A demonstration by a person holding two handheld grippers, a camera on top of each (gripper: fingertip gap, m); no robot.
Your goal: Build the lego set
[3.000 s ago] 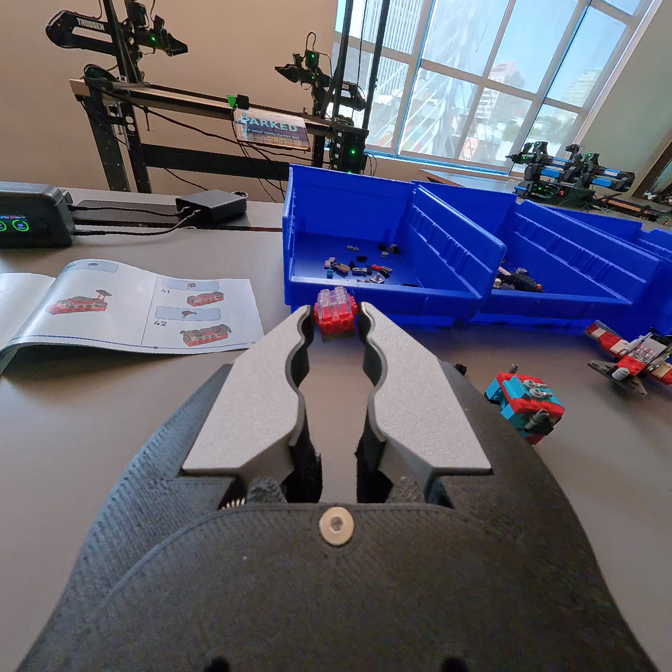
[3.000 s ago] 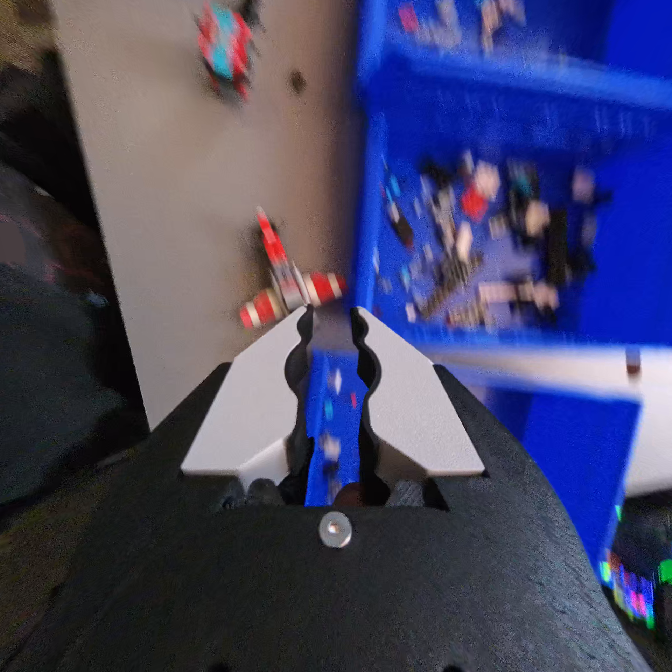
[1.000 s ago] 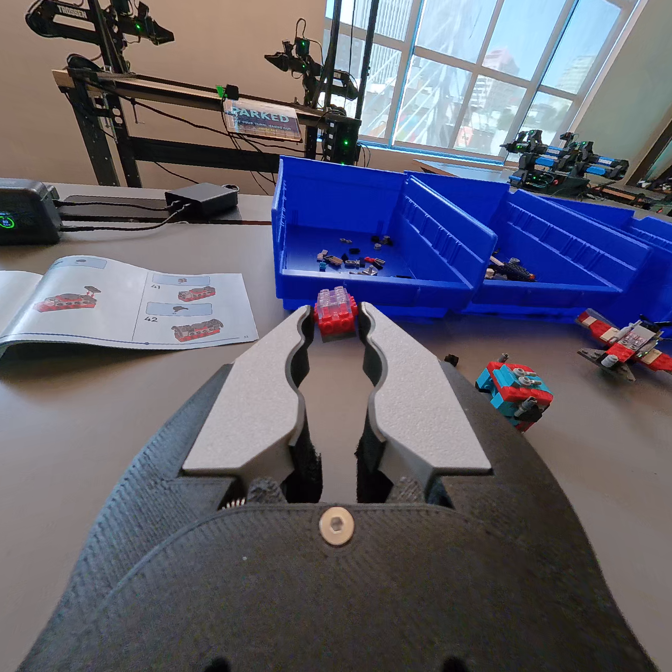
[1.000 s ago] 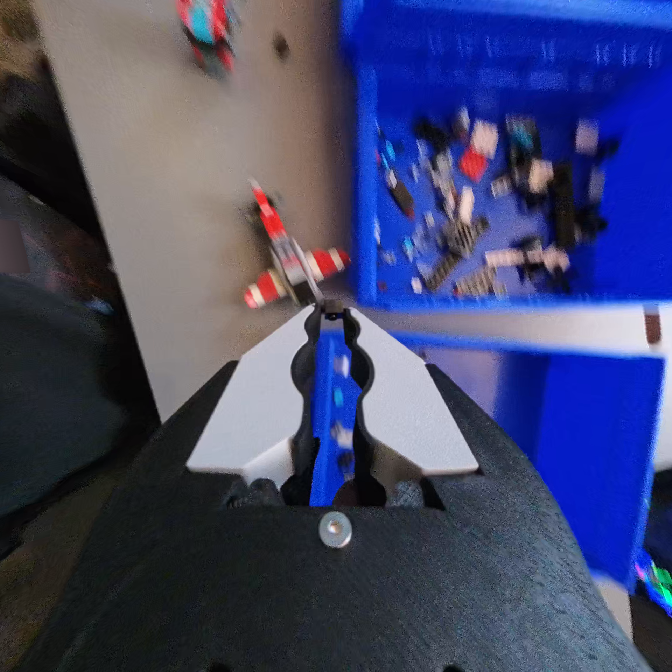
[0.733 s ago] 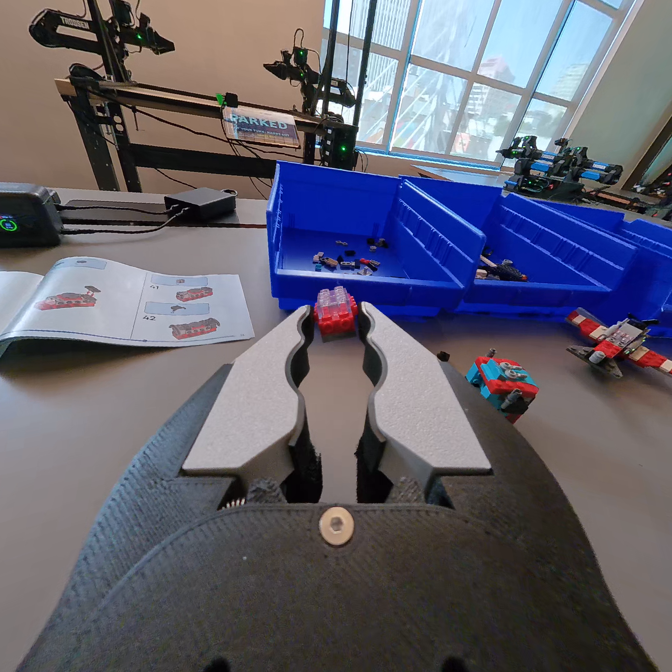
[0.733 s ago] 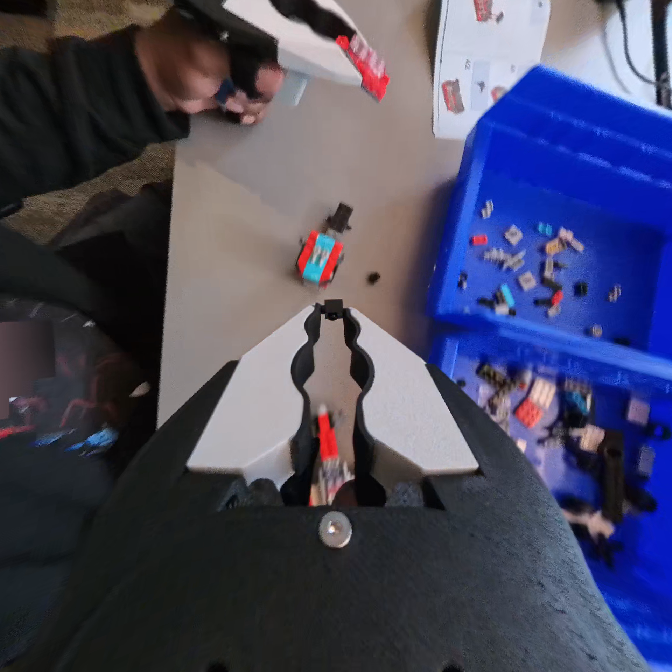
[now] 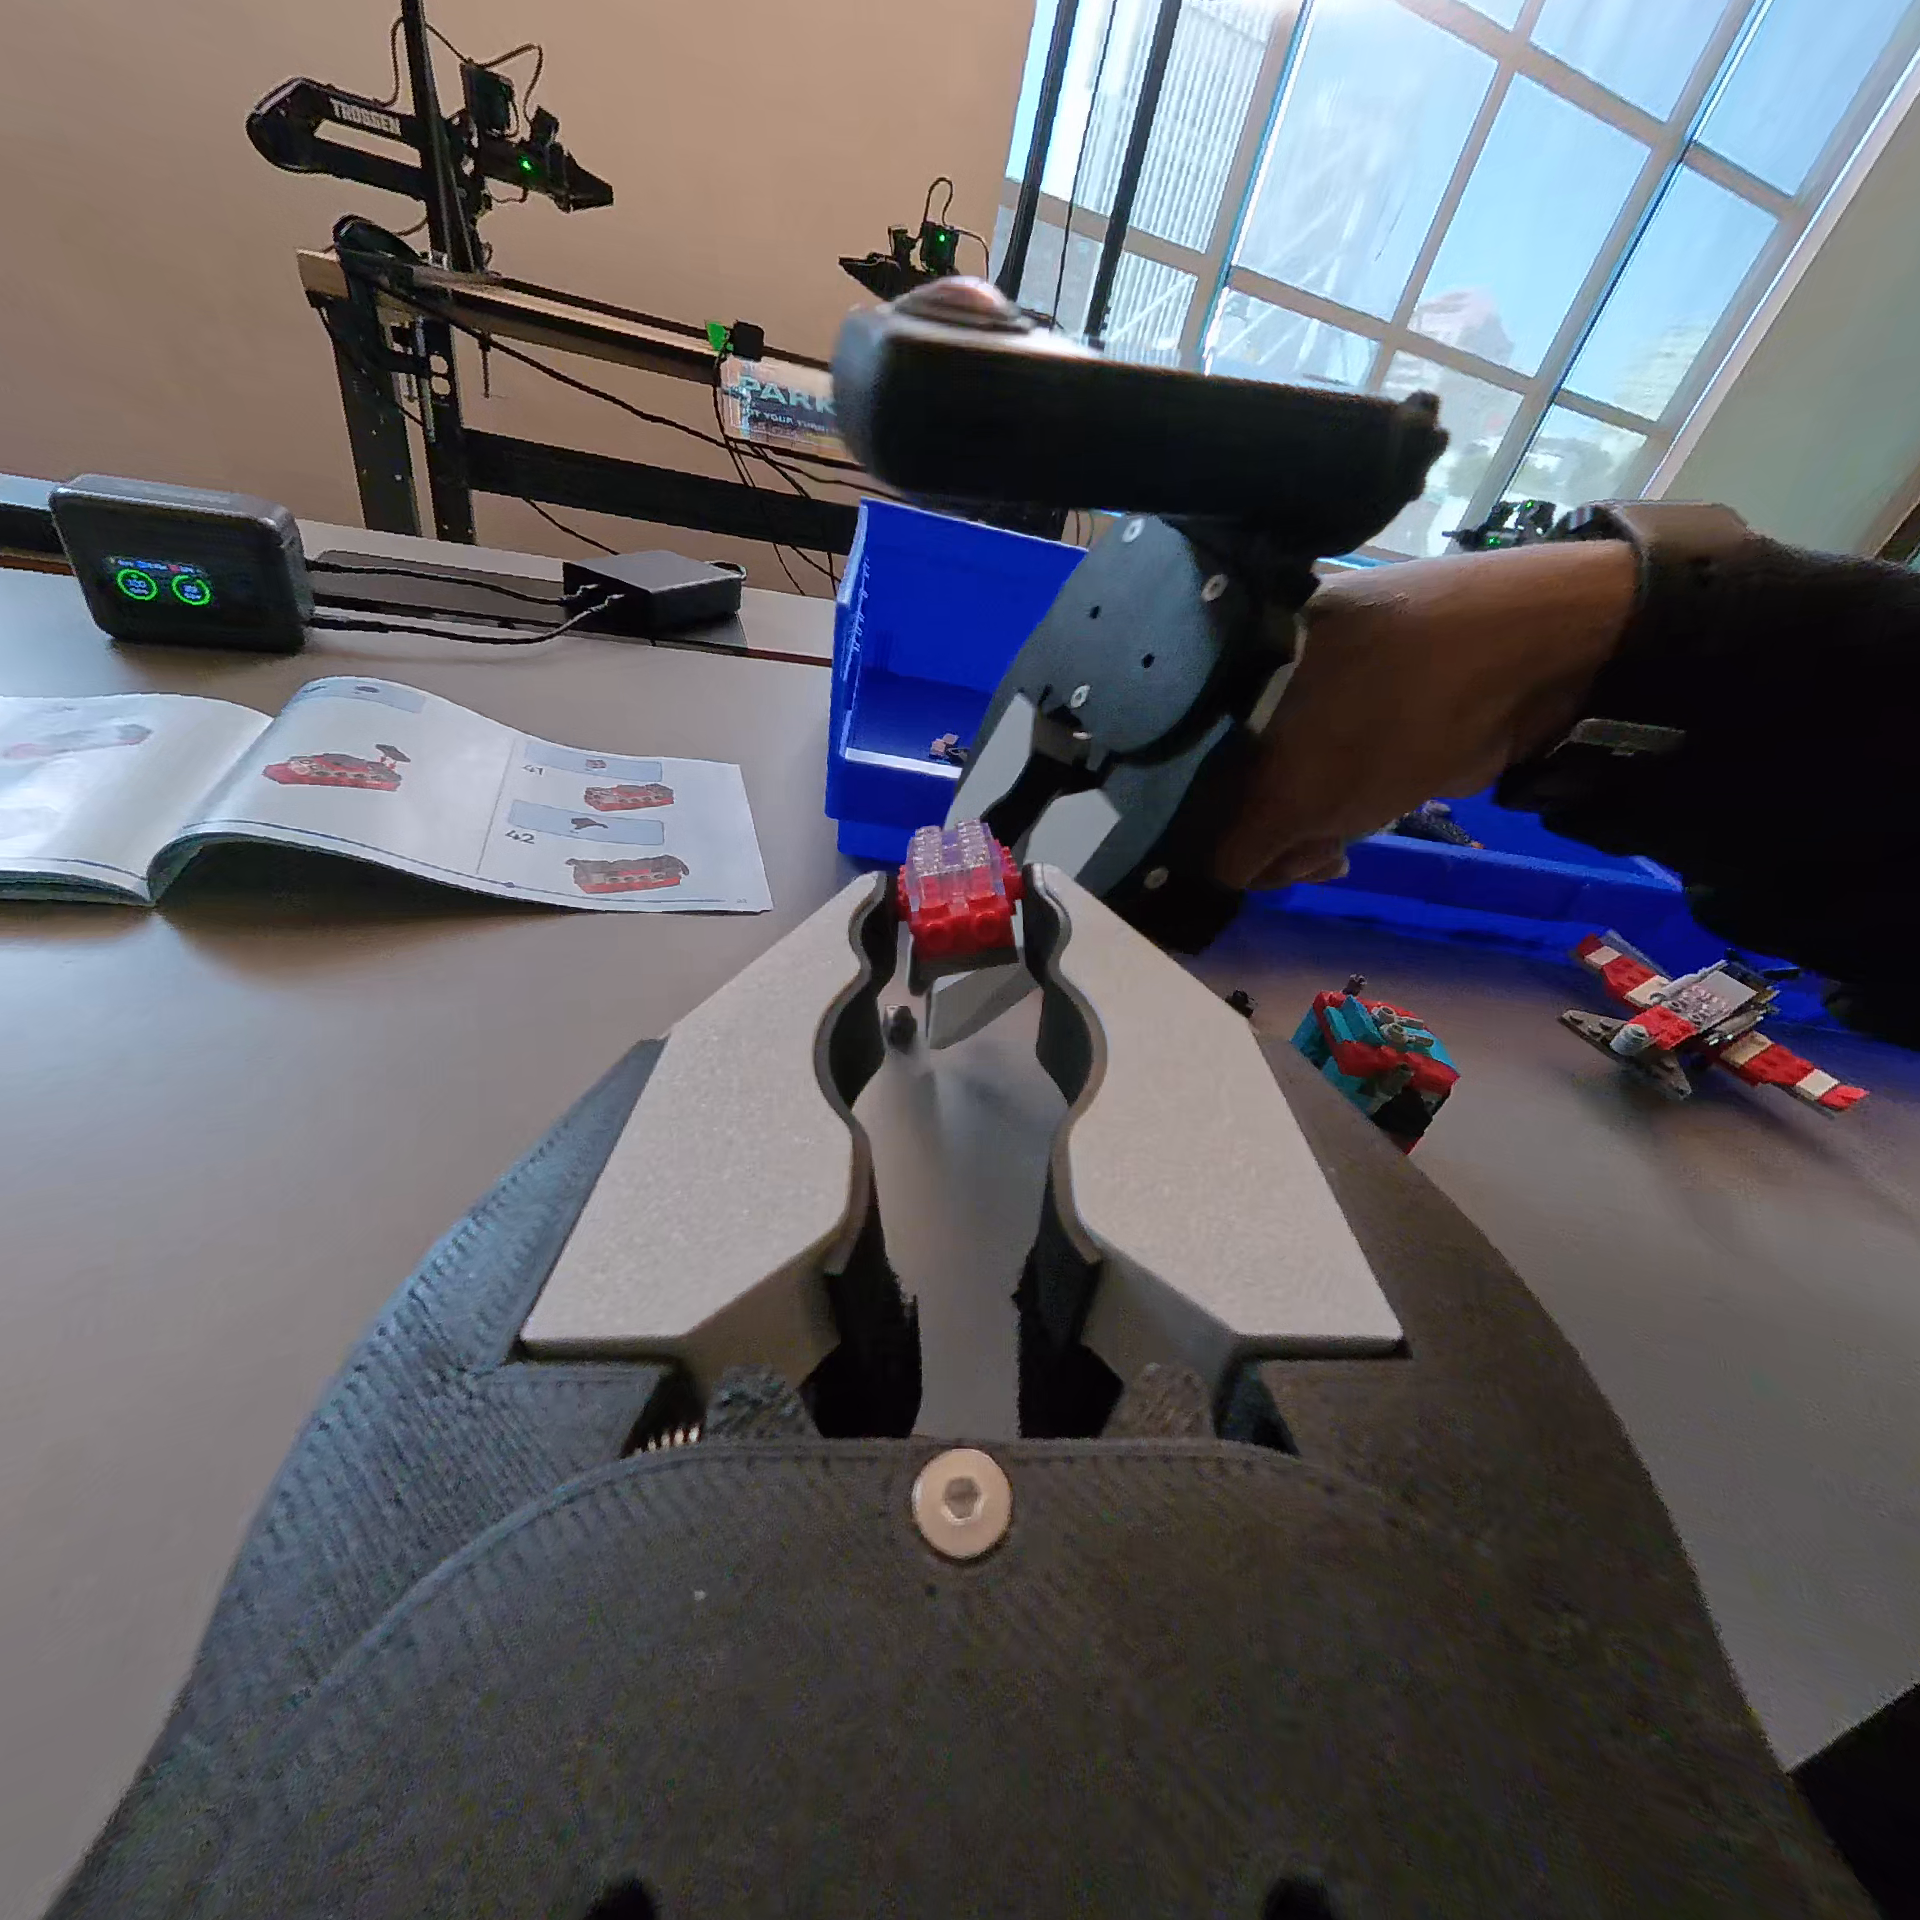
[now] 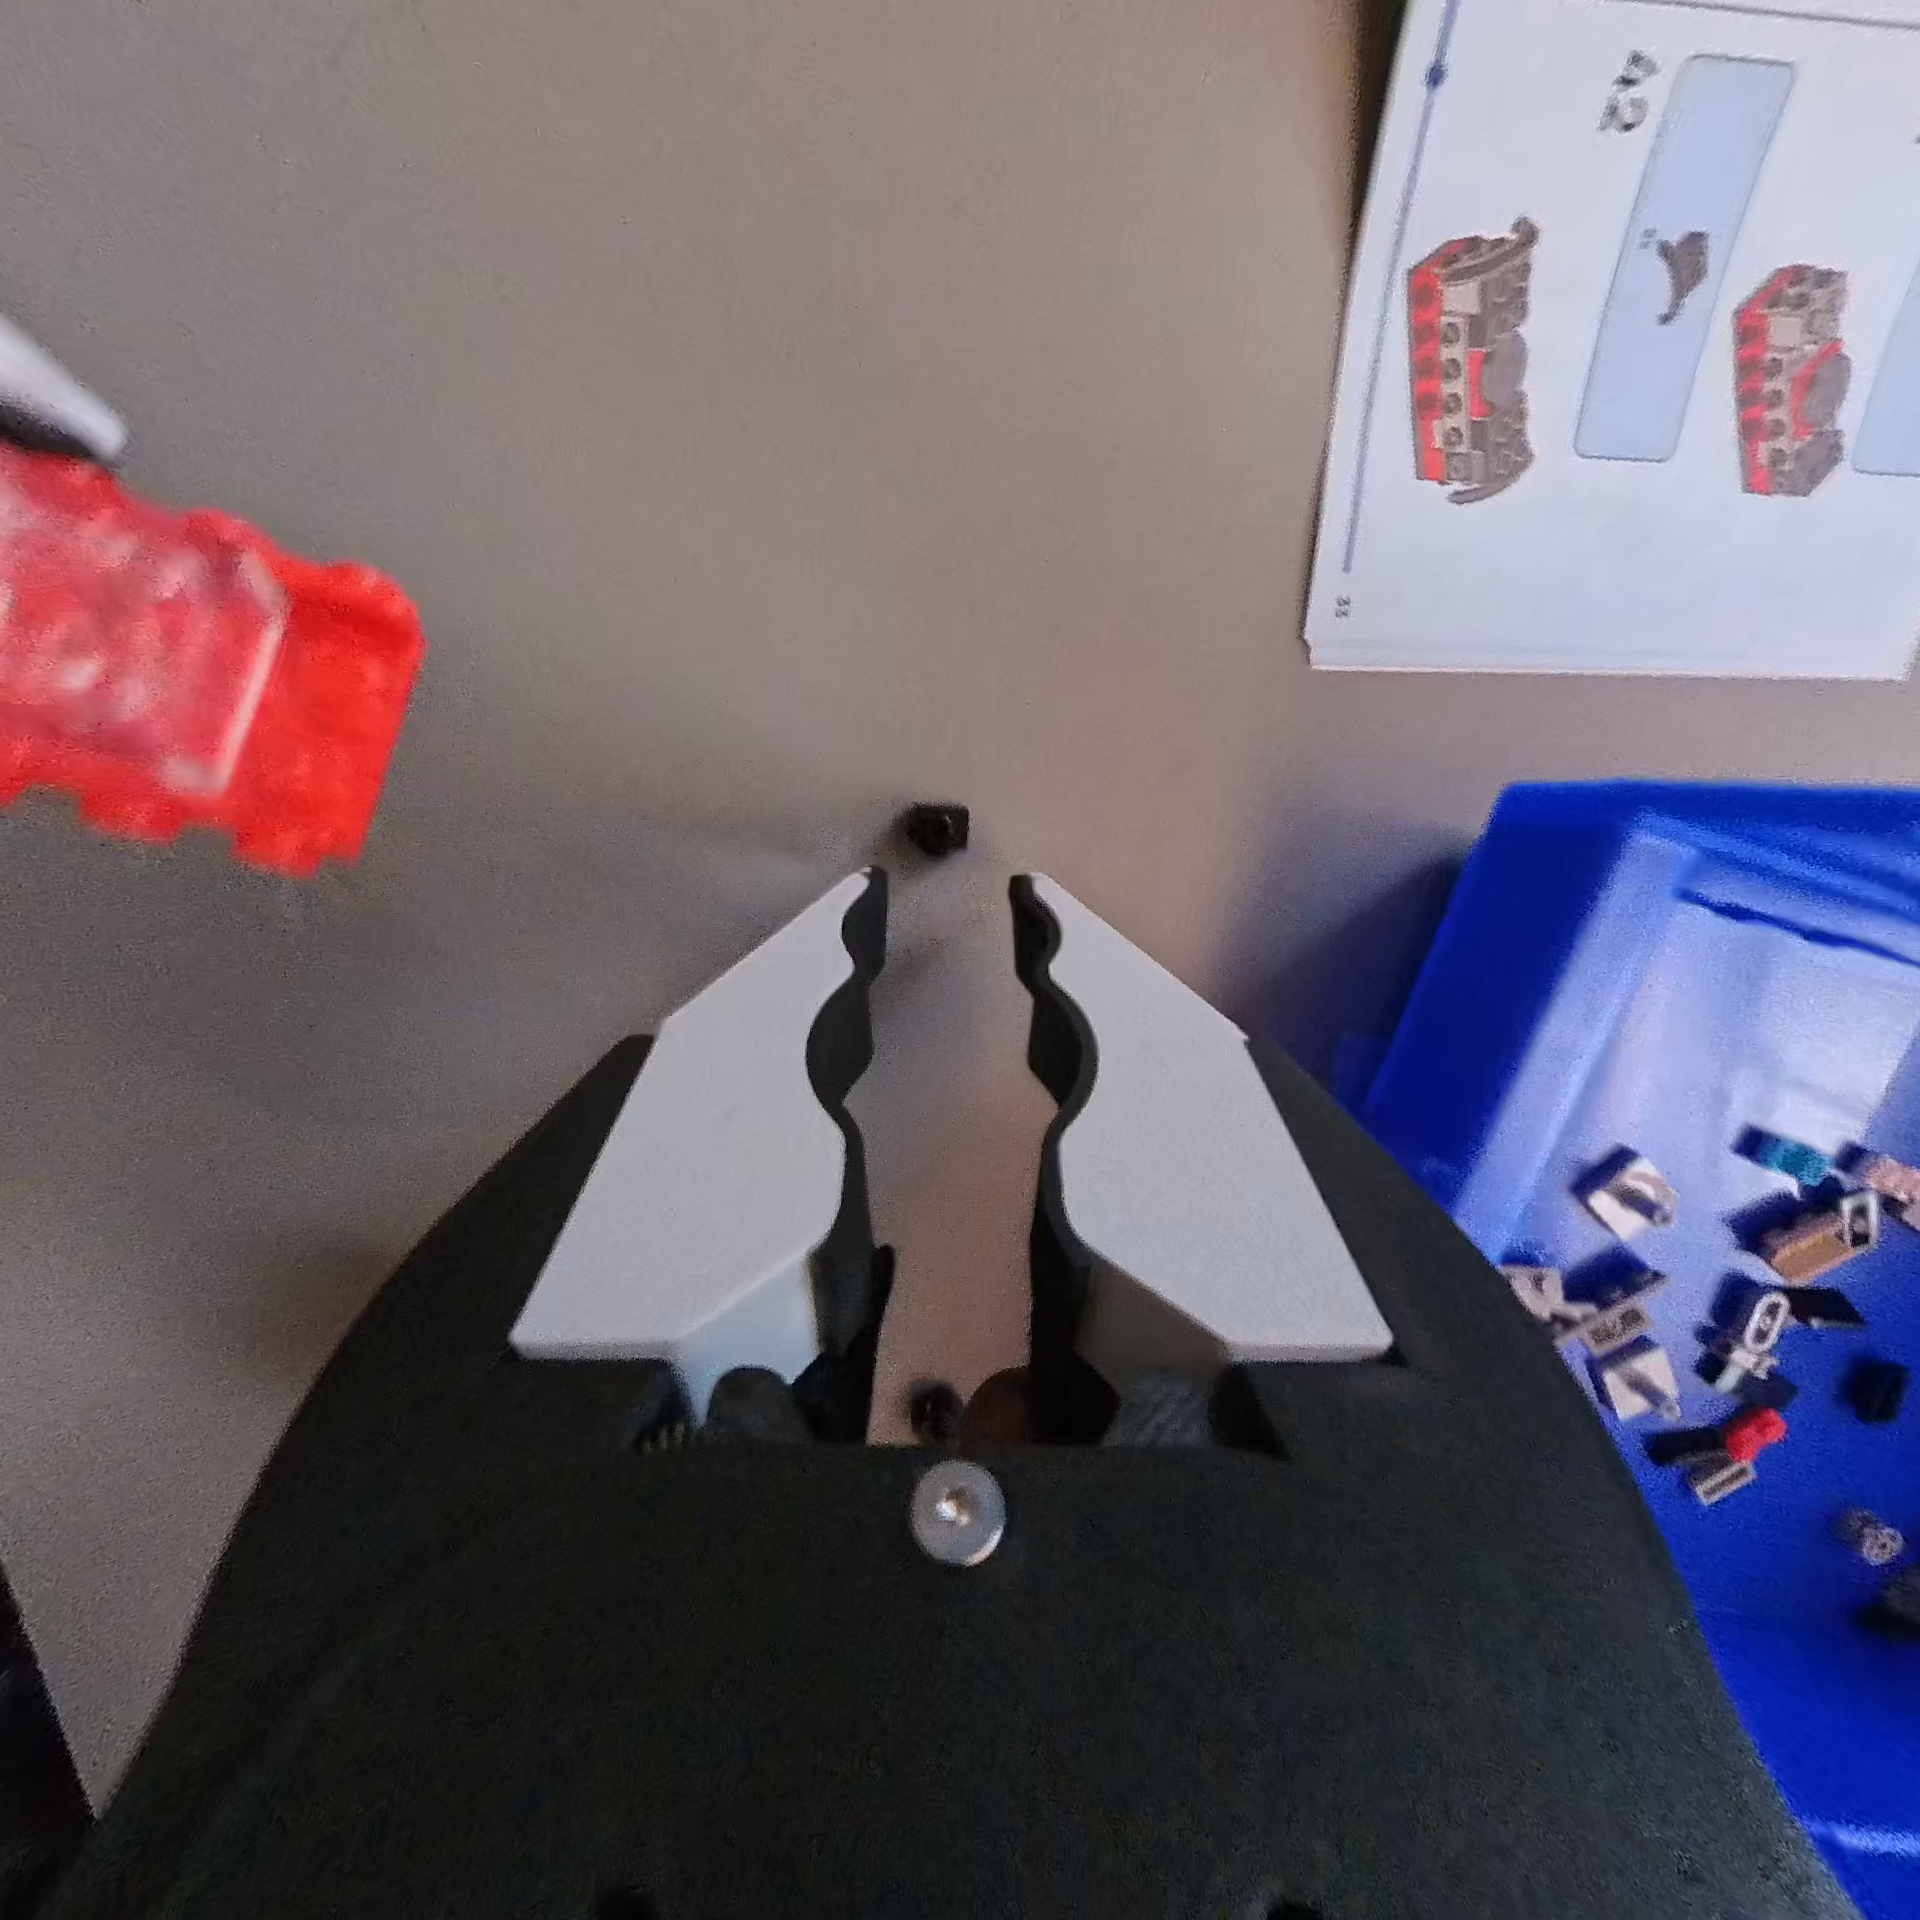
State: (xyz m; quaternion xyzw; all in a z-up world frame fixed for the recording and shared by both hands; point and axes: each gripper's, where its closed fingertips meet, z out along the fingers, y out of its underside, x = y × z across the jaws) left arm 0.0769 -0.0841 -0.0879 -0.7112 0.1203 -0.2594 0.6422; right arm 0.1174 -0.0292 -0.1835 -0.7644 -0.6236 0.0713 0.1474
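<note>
My left gripper [image 7: 961, 914] is shut on a red brick block with a clear top [image 7: 958, 896] and holds it above the grey table [image 7: 312, 1091]. My right gripper [image 8: 948, 881] is open and empty, pointing down at the table. A small black piece [image 8: 935, 828] lies on the table just past its tips and also shows in the left wrist view [image 7: 899, 1023]. One right finger [image 7: 971, 1003] reaches under the red block. The red block [image 8: 187, 665] is blurred at the left of the right wrist view.
An open instruction booklet [image 7: 416, 790] lies at the left. Blue bins [image 8: 1558, 987] hold several loose pieces. A teal-and-red build [image 7: 1371, 1055] and a red-and-white plane [image 7: 1704, 1023] sit at the right. A power unit [image 7: 177, 566] and a black adapter [image 7: 655, 592] are at the back. A second black bit [image 8: 930, 1408] lies under my right gripper. Spacing between my two grippers at the tips: around 12 cm. The red-and-white plane [image 7: 1704, 1023] lies around 30 cm away from my right fingertips.
My right gripper swung from over the bins to the table in front of my left gripper and opened, letting go of the small black piece. My left gripper keeps hold of the red block.
</note>
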